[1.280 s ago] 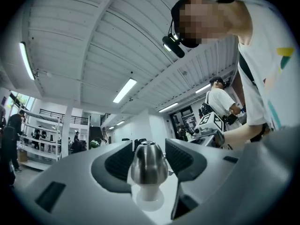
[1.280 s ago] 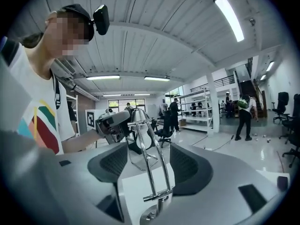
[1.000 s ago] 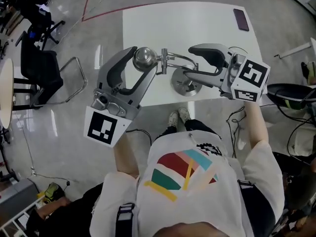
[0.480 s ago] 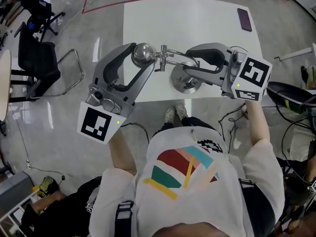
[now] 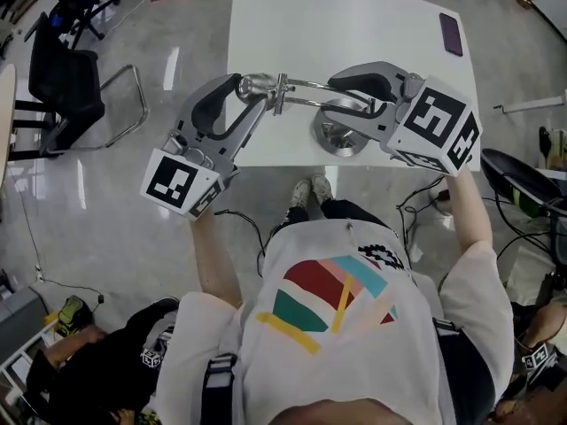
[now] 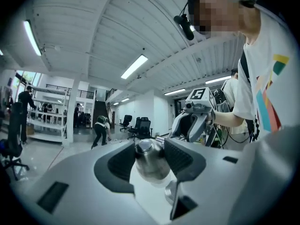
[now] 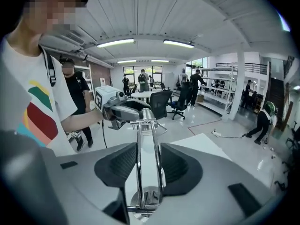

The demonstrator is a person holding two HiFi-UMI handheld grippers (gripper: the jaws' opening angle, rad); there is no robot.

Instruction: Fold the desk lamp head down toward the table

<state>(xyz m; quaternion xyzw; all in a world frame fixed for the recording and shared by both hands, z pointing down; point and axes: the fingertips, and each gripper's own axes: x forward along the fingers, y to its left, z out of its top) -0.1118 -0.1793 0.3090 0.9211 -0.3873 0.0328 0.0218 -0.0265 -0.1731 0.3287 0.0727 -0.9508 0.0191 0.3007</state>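
Note:
The chrome desk lamp stands on its round base (image 5: 342,139) near the front edge of the white table (image 5: 354,25). Its rounded head (image 5: 252,85) sits at the left end of the twin-rod arm (image 5: 310,96), which lies nearly level. My left gripper (image 5: 251,92) is shut on the head. In the left gripper view the head (image 6: 151,162) fills the gap between the pads of that gripper (image 6: 150,146). My right gripper (image 5: 343,103) is shut on the arm; the right gripper view shows the rods (image 7: 140,172) pinched in its jaws (image 7: 149,156).
A dark phone (image 5: 451,34) lies at the table's far right corner. A black chair (image 5: 66,78) stands on the floor to the left. Cables and a black bin (image 5: 523,180) are on the right. Another person crouches at the lower left (image 5: 106,370).
My right gripper's jaws have closed on the lamp arm. The left gripper has carried the lamp head downward, and the arm now lies flatter.

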